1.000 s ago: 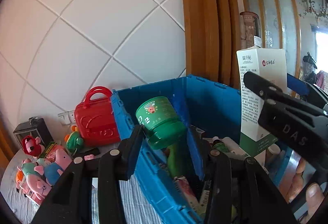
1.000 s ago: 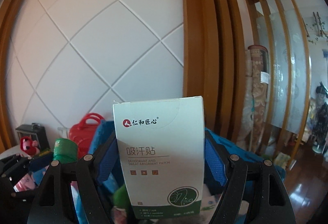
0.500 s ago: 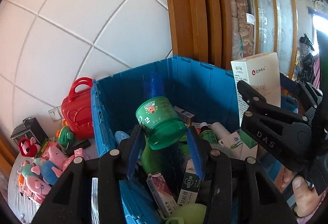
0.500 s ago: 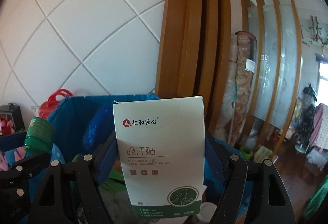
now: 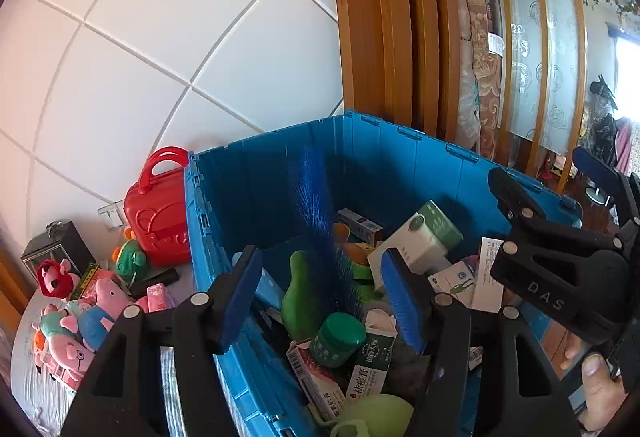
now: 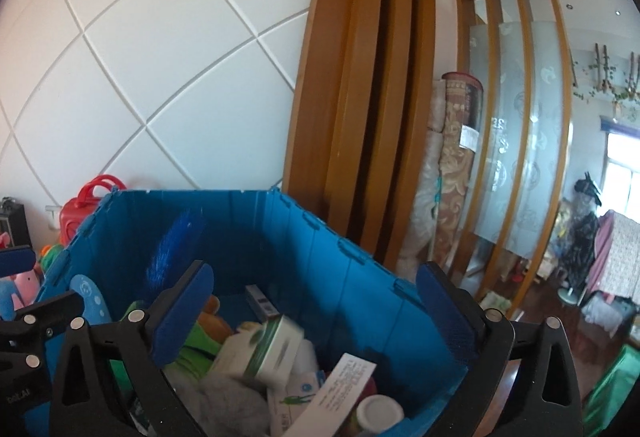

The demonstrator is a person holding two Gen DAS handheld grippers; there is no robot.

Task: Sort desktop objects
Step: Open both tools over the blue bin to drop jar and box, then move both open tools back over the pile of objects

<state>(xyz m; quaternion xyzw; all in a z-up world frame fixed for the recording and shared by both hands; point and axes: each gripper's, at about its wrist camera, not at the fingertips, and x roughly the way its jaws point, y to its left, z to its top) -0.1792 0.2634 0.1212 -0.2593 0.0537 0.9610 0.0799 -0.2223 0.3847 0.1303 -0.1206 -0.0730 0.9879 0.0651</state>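
A blue plastic bin (image 5: pixel 400 165) sits in front of me, filled with boxes, bottles and soft things. My left gripper (image 5: pixel 320 297) hangs over its near side, jaws opening, with nothing pressed between the pads. The green-lidded jar (image 5: pixel 338 339) lies below it on the boxes. My right gripper (image 6: pixel 312 307) is over the bin (image 6: pixel 320 261) as well, its jaws opening wide around nothing. The white and green box (image 6: pixel 264 349) lies tilted and blurred in the pile beneath; the left wrist view also shows this box (image 5: pixel 420 237) and the right gripper (image 5: pixel 544 169).
Left of the bin stand a red toy suitcase (image 5: pixel 158 213), a green toy (image 5: pixel 130 257) and plush pigs (image 5: pixel 80 317) on a grey cloth. A white quilted wall and wooden posts (image 6: pixel 360 97) rise behind. A person's hand (image 5: pixel 596 389) grips the right tool.
The green jar has left the left gripper and the white box has left the right one. Both now lie in the bin, and both pairs of jaws stand wider.
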